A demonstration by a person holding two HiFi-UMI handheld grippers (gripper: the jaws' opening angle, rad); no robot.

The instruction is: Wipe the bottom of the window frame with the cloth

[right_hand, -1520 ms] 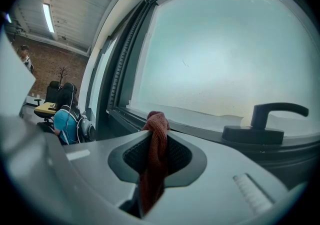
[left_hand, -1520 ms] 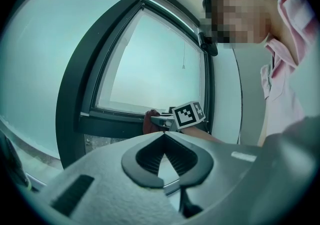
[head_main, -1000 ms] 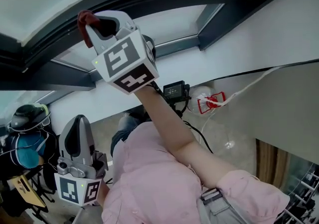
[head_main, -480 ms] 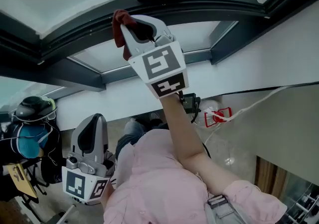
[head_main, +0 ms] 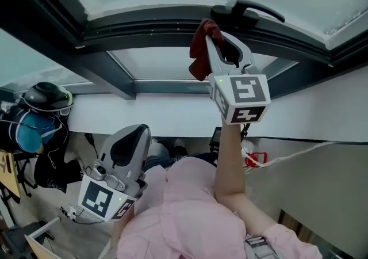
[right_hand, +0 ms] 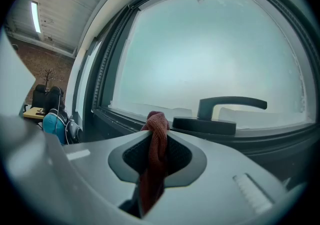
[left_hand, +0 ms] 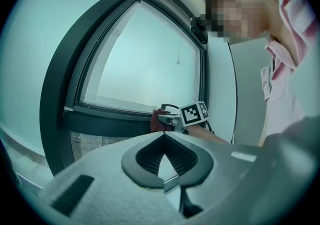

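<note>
At the head view, the right gripper (head_main: 221, 45) is raised to the dark grey bottom rail of the window frame (head_main: 144, 27). A dark red bunched cloth (head_main: 201, 50) is clamped in its jaws. The cloth's free fold hangs on the gripper's left side and lies across the rail, just left of the black lever window handle (head_main: 247, 10). The rail's long axis crosses this view from left to right, and most of its visible length lies to the left of the cloth. The left gripper (head_main: 133, 137) hangs low by the person's pink shirt, well apart from the frame, so the right one is clearly the nearer.

From the left gripper view, that gripper's own jaws (left_hand: 162, 161) stand together with nothing between them. Past them, the cloth (left_hand: 157, 119) shows against the rail (left_hand: 100, 119).

From the right gripper view, the jaws (right_hand: 157, 139) are closed on the cloth (right_hand: 155, 159), which runs up between the pads and bulges out past the tips toward the rail (right_hand: 125, 116). The handle (right_hand: 230, 104) sits just to the right of the bulge (contact between cloth and rail cannot be confirmed here).

Judgement: the coming stroke depends on keeping the protruding bulge pressed forward onto the rail while it travels along the rail's length. The handle base limits any travel to the right.
</note>
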